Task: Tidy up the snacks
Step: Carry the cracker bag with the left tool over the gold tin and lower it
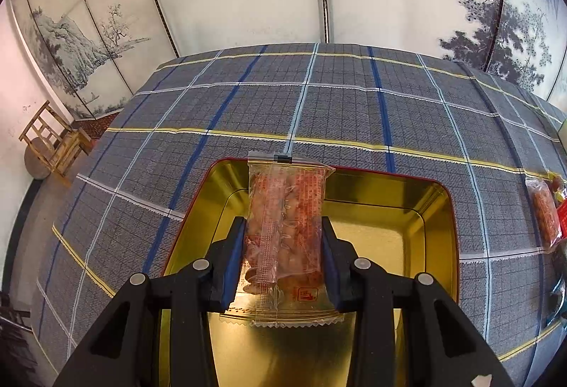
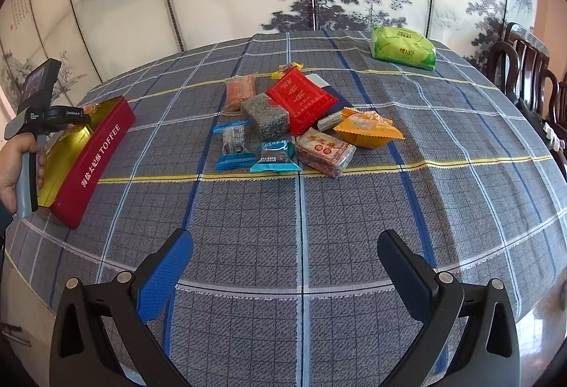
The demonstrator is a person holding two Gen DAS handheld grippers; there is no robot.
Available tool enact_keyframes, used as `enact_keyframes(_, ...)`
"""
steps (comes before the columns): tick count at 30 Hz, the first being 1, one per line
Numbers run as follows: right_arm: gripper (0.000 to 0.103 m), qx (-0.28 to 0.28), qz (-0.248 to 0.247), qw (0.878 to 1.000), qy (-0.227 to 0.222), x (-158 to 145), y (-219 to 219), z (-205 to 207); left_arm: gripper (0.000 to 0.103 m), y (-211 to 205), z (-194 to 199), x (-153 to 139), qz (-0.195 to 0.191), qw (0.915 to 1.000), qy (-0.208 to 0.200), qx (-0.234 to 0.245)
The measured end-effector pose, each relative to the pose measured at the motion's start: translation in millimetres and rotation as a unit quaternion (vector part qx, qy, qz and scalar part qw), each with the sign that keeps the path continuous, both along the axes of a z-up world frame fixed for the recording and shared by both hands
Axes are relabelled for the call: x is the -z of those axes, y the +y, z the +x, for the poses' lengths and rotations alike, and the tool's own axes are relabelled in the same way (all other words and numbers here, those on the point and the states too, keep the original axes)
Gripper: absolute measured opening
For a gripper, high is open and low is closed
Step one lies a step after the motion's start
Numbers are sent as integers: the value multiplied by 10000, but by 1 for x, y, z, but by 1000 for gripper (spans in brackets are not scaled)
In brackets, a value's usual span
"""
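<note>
Over the gold-lined red tin (image 1: 439, 210), the left claw (image 1: 283, 227) grips a clear packet of reddish snacks (image 1: 285, 227), its blue pads pressed against the packet's two long sides. The packet stands upright between the fingers, its crimped lower edge hanging just above the tin's shiny floor and its sealed top reaching past the far rim. The tin sits on a bench covered by a grey plaid cloth (image 1: 319, 103) with blue, white and yellow stripes.

From the right wrist view, the same tin (image 2: 95, 160) lies at the left edge of the bench, its red side lettered "TOFFEE", and a hand (image 2: 14, 164) holds the handle of the left device above it (the packet itself is barely visible there). The right claw (image 2: 285, 259) hangs open over bare cloth with nothing between its fingers.

Near the middle of the bench lies a loose heap of snacks: a red packet (image 2: 301, 100), a grey speckled block (image 2: 265, 116), an orange packet (image 2: 241, 89), two blue-wrapped sweets (image 2: 232, 142), a teal packet (image 2: 274, 153), a clear-wrapped brown bar (image 2: 324, 153) and a yellow-orange packet (image 2: 366, 126). Well apart, near the far edge, rests a green tissue pack (image 2: 402, 47)
</note>
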State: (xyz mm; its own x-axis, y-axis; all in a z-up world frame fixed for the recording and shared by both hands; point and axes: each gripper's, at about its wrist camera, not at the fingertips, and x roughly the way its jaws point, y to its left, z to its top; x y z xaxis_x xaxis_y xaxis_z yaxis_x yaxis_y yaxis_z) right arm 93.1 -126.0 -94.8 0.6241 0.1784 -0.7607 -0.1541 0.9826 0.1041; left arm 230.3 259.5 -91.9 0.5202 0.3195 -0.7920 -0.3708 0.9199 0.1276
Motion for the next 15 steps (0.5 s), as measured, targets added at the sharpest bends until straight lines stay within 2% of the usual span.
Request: enact_keyframes(15, 103, 13, 1, 10000, 33, 4, -1, 1, 35, -1, -2, 4, 29, 10000, 77, 3)
